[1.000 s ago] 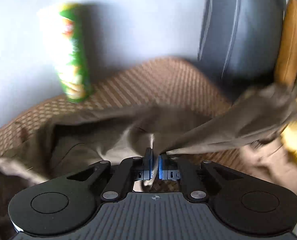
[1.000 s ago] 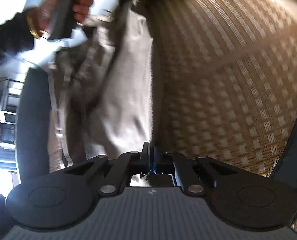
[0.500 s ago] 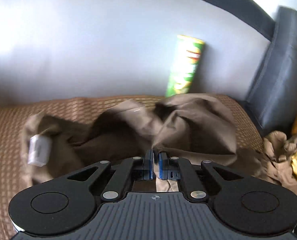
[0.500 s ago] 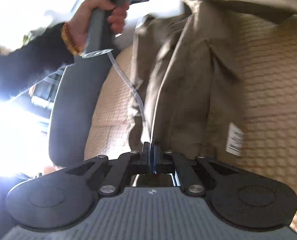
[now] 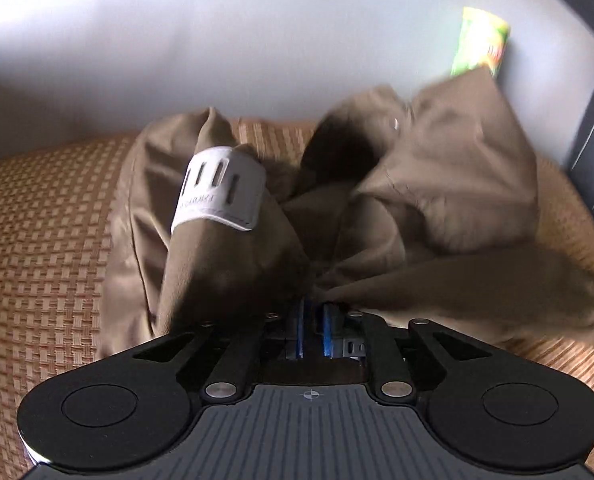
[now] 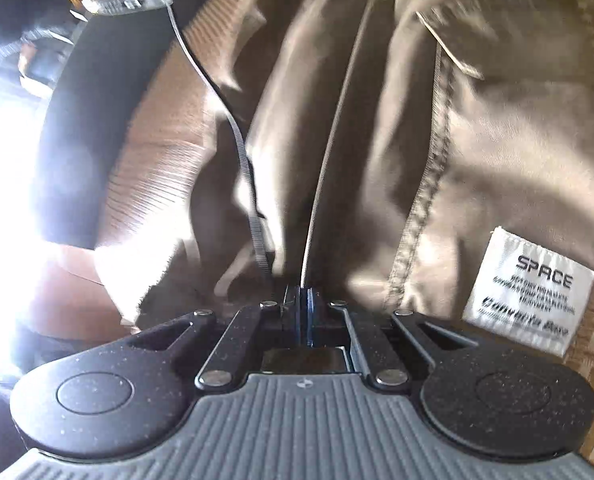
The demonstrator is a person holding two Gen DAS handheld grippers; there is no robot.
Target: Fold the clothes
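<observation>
1. The left gripper (image 5: pixel 313 322) has its two blue pads close together, and they pinch a fold of the brown garment (image 5: pixel 437 184).
2. The brown garment lies bunched up on the woven mat (image 5: pixel 45 240), and it fills the middle of the left wrist view from 10 o'clock to 3 o'clock.
3. A white label (image 5: pixel 221 188) sits on a raised fold of the cloth at about 11 o'clock from the left gripper.
4. A green can (image 5: pixel 483 42) stands behind the cloth at 1 o'clock, next to the pale wall (image 5: pixel 217 40).
5. The right gripper (image 6: pixel 303 308) has its pads pressed together on a thin edge of the same garment (image 6: pixel 497 140).
6. A white tag (image 6: pixel 531 290) with the word SPACE lies on the cloth at 3 o'clock from the right gripper.
7. A thin grey strap (image 6: pixel 237 136) runs from 11 o'clock down to the right gripper.
8. A dark cushion (image 6: pixel 93 120) is at 10 o'clock, and bright light washes out the left edge.
</observation>
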